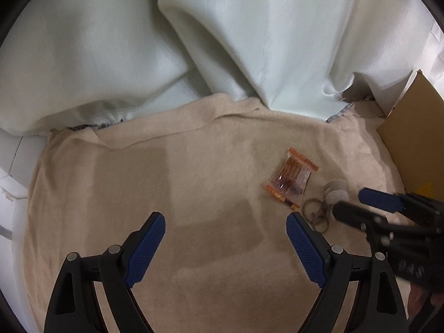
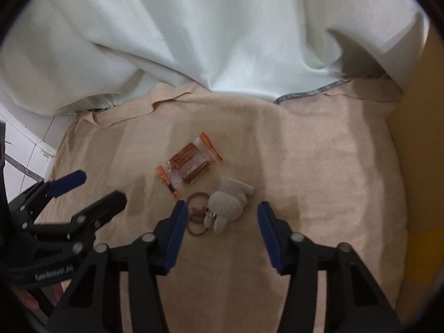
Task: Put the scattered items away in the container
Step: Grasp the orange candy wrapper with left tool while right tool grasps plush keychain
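A small clear packet with orange edges lies on the beige cloth. Just in front of it rests a grey plush keychain with brown rings. My right gripper is open and hovers over the keychain, which lies between its blue pads. In the left wrist view the right gripper reaches in from the right above the keychain. My left gripper is open over bare cloth, left of the items, with nothing between its fingers. A cardboard box stands at the right.
White curtain folds hang down onto the back of the cloth. White tiled floor shows beyond the cloth's left edge. The left gripper appears at the lower left of the right wrist view.
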